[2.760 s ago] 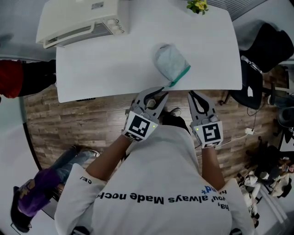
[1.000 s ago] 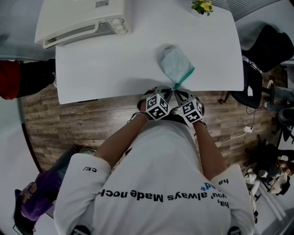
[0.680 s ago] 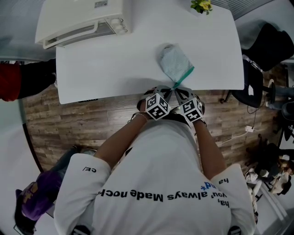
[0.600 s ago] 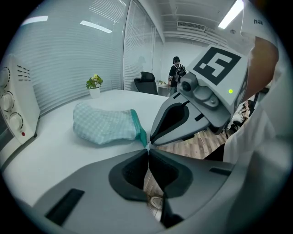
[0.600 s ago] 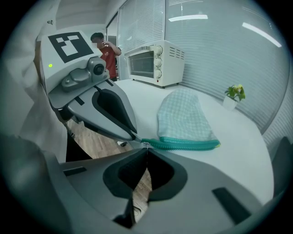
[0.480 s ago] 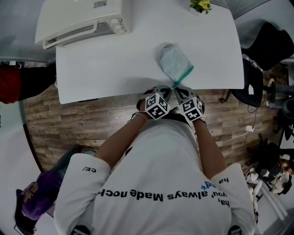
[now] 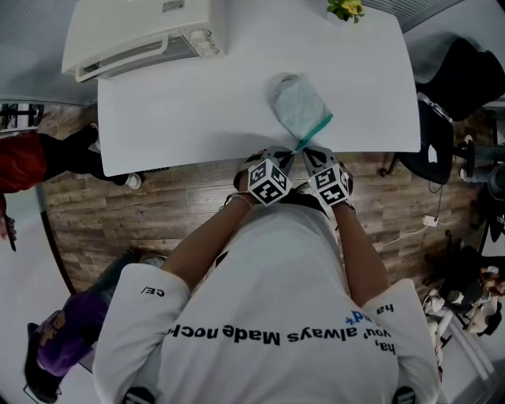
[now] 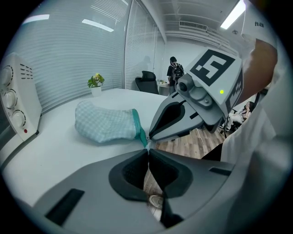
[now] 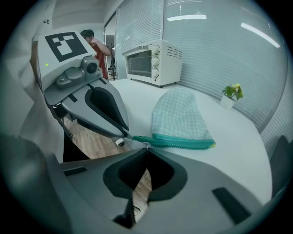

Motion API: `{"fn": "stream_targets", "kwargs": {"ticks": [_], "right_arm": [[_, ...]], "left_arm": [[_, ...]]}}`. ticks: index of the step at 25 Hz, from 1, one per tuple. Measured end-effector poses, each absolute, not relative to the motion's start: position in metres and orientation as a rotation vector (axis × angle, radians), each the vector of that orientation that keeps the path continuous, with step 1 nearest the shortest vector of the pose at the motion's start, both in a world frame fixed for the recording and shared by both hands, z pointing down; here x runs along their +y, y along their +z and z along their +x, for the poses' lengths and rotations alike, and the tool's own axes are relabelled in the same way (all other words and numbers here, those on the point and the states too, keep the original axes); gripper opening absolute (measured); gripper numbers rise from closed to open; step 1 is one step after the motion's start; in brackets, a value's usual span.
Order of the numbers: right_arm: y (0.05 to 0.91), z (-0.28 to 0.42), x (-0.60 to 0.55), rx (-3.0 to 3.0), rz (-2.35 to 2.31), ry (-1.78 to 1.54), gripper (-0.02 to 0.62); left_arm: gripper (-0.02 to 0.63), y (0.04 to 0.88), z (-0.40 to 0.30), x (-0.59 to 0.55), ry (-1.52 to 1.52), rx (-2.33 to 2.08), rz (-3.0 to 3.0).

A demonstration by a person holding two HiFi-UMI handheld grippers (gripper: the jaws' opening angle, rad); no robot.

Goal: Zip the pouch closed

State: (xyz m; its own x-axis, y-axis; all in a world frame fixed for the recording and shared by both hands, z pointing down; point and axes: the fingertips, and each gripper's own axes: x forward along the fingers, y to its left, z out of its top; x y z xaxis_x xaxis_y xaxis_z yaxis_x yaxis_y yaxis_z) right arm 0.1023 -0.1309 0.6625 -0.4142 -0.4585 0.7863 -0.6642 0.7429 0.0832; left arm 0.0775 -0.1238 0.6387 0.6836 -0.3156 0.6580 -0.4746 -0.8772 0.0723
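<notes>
A pale blue checked pouch point(image 7: 298, 106) with a teal zipper point(image 9: 183, 142) lies on the white table point(image 7: 173, 110), its zipper end sticking out past the front edge. Both grippers meet at that near corner. My left gripper point(image 7: 289, 156) is shut on the teal end of the zipper point(image 8: 143, 137). Right beside it, my right gripper point(image 7: 304, 155) is shut on the small metal zipper pull point(image 9: 146, 145). In the right gripper view, the left gripper point(image 9: 124, 134) pinches the teal tip. In the left gripper view, the pouch point(image 8: 106, 123) lies flat just beyond the right gripper point(image 8: 150, 137).
A white toaster oven point(image 7: 142, 31) stands at the table's far left and a small potted plant point(image 7: 343, 9) at its far edge. A dark office chair point(image 7: 465, 79) stands to the right. A person in red point(image 7: 31, 158) is at the left, on the wooden floor.
Earlier, both grippers hung open, short of the table edge. They have since closed in on the pouch's near corner and shut there. The person in red has shifted at the left.
</notes>
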Motion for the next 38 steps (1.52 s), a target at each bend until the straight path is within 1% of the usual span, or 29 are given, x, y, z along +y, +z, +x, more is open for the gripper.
{"fn": "stream_targets", "kwargs": {"ticks": [38], "right_arm": [[0.665,0.116,-0.139,-2.045,0.921,0.344,0.011]], "left_arm": [[0.026,0.635,0.066,-0.107,0.978,-0.605,2.641]]}}
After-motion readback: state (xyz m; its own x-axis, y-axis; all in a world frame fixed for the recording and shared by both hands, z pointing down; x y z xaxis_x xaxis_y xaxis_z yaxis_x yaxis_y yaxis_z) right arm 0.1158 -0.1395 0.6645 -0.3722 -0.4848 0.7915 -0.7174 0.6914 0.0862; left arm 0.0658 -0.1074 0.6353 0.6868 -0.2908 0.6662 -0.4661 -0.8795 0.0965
